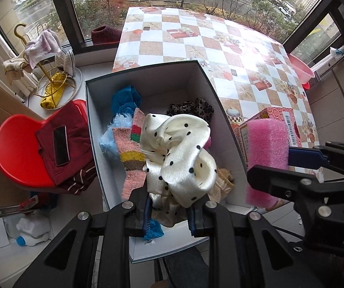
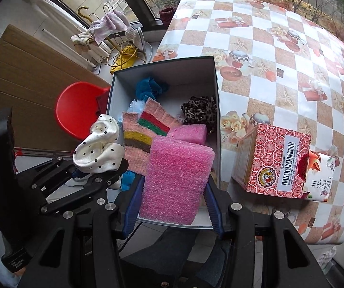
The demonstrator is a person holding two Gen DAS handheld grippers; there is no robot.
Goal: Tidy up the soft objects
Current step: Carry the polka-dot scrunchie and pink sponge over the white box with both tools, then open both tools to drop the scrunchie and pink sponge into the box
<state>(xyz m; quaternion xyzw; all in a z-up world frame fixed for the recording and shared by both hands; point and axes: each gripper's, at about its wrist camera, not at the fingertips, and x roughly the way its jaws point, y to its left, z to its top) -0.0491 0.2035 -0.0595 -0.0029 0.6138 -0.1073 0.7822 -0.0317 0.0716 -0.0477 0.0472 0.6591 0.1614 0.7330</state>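
Note:
My left gripper (image 1: 169, 216) is shut on a cream scrunchie with black dots (image 1: 181, 153) and holds it over the open white box (image 1: 152, 76). My right gripper (image 2: 172, 208) is shut on a pink foam block (image 2: 176, 177) above the box's near right side; it also shows in the left wrist view (image 1: 265, 158). In the box (image 2: 169, 72) lie a striped pink knit cloth (image 2: 138, 139), a blue cloth (image 2: 148, 88), a leopard scrunchie (image 2: 198, 111) and a second pink foam piece (image 2: 188, 133). The left gripper (image 2: 92, 168) with the cream scrunchie (image 2: 100, 146) shows in the right wrist view.
The box sits at the edge of a table with a checkered cloth (image 2: 280, 55). A red patterned carton (image 2: 275, 163) stands right of the box. A red chair (image 1: 20, 151) with dark red clothes and a phone (image 1: 61, 145) is to the left. A rack with cloths (image 1: 42, 55) stands by the window.

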